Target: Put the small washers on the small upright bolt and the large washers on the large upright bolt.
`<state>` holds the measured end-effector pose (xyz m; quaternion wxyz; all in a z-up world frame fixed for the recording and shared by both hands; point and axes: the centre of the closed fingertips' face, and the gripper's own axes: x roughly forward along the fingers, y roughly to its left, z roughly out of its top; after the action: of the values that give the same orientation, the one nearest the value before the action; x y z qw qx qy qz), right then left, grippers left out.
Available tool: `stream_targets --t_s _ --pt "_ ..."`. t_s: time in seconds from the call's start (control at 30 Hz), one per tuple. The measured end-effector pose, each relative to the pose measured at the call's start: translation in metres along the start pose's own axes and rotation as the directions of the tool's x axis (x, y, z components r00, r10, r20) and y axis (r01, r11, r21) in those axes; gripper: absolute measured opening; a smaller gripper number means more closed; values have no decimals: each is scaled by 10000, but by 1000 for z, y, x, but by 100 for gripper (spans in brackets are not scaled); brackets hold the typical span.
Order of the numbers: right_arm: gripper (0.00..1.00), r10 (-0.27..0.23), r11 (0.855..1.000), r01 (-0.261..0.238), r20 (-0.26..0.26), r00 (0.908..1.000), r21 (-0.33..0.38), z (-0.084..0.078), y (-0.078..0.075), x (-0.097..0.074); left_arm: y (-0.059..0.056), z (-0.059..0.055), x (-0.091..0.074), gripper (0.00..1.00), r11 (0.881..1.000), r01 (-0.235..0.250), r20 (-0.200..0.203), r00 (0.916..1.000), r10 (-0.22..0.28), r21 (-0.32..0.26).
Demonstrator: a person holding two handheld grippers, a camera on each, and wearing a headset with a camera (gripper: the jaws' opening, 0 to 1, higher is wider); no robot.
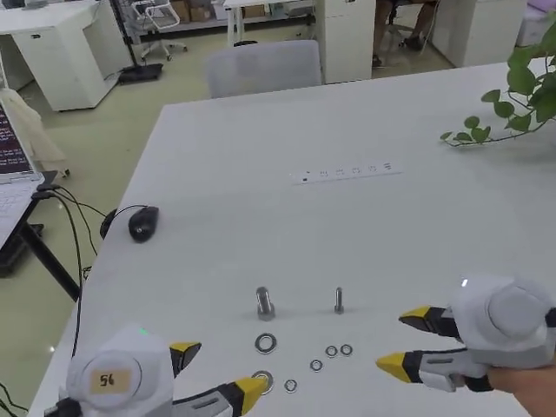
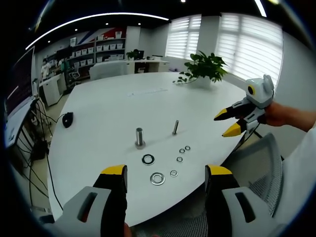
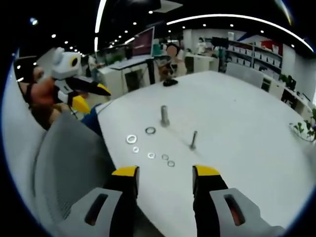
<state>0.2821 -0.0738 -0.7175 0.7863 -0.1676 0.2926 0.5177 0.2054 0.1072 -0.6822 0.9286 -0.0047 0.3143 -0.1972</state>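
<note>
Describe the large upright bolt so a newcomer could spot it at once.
On the white table, near the front edge, loose washers lie scattered. Just behind them stand two bolts; the large bolt is the left one in the head view, clearly thicker than the thin small bolt.

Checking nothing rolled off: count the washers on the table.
6. Two large washers: one near the large bolt, one by the left gripper. Four small washers: one right of that, three toward the small bolt. None seem hidden.
</note>
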Motion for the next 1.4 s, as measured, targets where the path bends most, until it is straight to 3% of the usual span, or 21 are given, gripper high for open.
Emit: stream_targets --t_s 0.3,0.63,0.7,0.8,0.83,0.87,0.9,1.0,1.1,1.13,1.17,1.4 --pt "36 487 9935 -607 -1218 9914 -968 -14 -17 32 -7 -13 0 63 9999 125 -228 9997 -126 -65" --pt "26 963 9722 -1329 -1883 9774 -1926 -13 -40 74 -8 -15 2 63 9997 172 -257 9995 -175 -144" --pt "24 1187 9674 -1602 -2075 9710 -1960 -14 -40 82 -8 -16 2 63 9997 187 -279 9994 -191 -133" --pt "22 1665 9464 -2249 -2466 9547 -2319 -18 -31 93 -6 -15 4 63 9998 188 -317 9993 -191 -113" --pt "21 1966 9332 -2664 -2780 9403 -2412 -23 -23 95 -6 -14 4 63 9997 189 -311 9993 -193 -123" --pt "21 2038 9216 -2843 -2938 9339 -2642 -26 -20 97 -5 -13 5 63 9998 181 -300 9994 -185 -128" --pt "21 2082 9006 -3110 -3268 9219 -3036 -32 -16 99 -4 -11 6 62 9998 176 -293 9994 -180 -126" --pt "21 2063 8633 -3564 -3946 8954 -3573 -45 -11 102 -2 -6 8 62 9998 138 -219 9997 -142 -168" --pt "21 2115 8548 -3695 -4056 8892 -3643 -49 -9 106 0 -3 11 62 9998 150 -213 9997 -153 -133" --pt "20 2218 8446 -3883 -4192 8804 -3687 -50 -8 106 0 -2 11 62 9998 166 -216 9996 -168 -111" --pt "20 2349 8516 -3834 -3936 8888 -3574 -46 -6 108 0 -1 13 62 9998 185 -234 9996 -186 -70" --pt "19 2521 8228 -4202 -4169 8733 -3827 -45 -5 110 2 3 19 62 9995 301 -287 9991 -301 24"
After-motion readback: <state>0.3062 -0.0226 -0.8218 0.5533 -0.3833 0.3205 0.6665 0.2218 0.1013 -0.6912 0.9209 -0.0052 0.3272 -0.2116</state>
